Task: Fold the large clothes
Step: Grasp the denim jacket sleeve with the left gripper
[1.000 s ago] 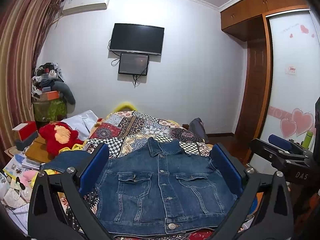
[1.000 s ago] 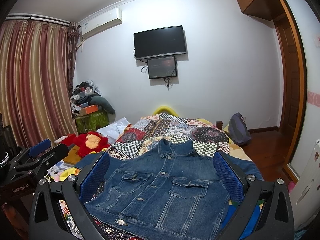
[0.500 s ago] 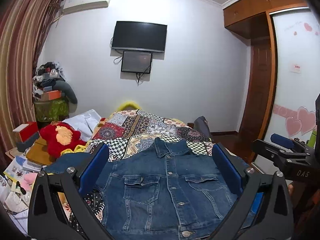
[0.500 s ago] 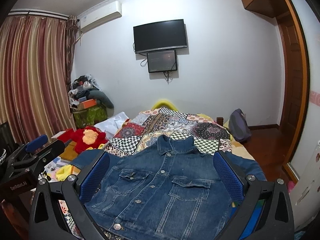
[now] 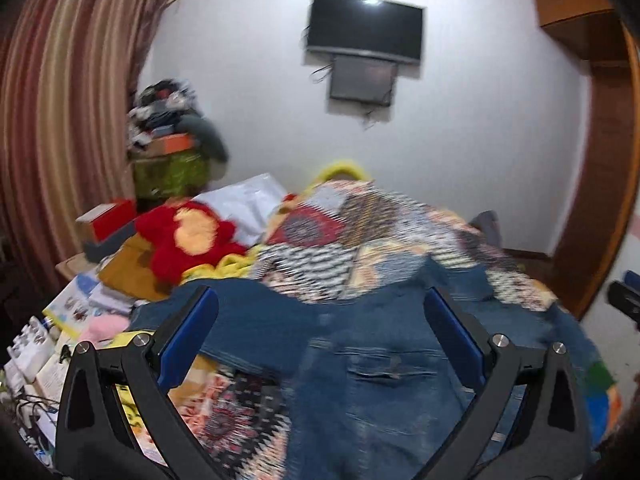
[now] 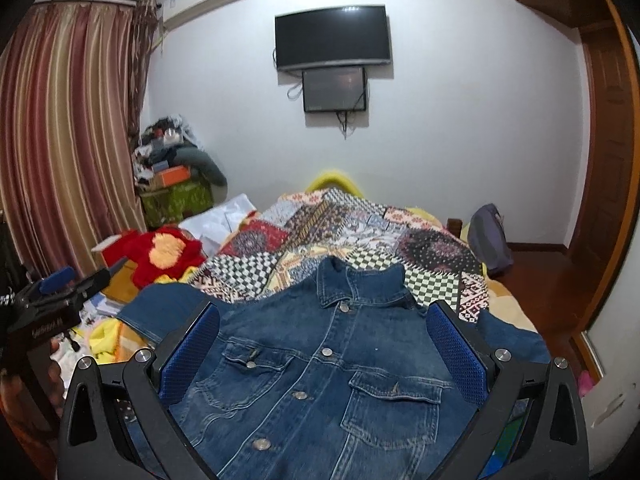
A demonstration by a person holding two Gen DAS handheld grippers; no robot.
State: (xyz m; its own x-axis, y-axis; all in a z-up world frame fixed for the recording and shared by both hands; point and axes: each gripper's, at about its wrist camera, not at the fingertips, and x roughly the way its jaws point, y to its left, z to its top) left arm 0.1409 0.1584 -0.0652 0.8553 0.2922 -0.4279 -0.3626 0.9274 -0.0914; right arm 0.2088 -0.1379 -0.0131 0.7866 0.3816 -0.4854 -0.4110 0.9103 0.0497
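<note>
A blue denim jacket [image 6: 320, 368] lies front side up and buttoned on the patchwork bedspread [image 6: 360, 236], collar toward the far wall, both sleeves spread to the sides. My right gripper [image 6: 322, 344] hovers open over the jacket's chest with nothing between its blue pads. In the blurred left wrist view the jacket [image 5: 384, 380] fills the lower middle, and my left gripper [image 5: 320, 328] is open above its left half, near the left sleeve [image 5: 240, 312]. The left gripper body [image 6: 52, 308] shows at the left edge of the right wrist view.
A red plush toy [image 6: 160, 256] and a white pillow [image 6: 216, 220] lie at the bed's left. Books and boxes [image 5: 52, 336] crowd the floor on the left. A grey backpack [image 6: 490, 240] leans by the bed's right side. Striped curtains [image 6: 68, 120] hang left; a wooden door frame [image 6: 608, 160] stands right.
The left wrist view has swung left and blurred, so the jacket now sits right of centre there. The right gripper has dipped lower and closer over the jacket. Both grippers stayed open.
</note>
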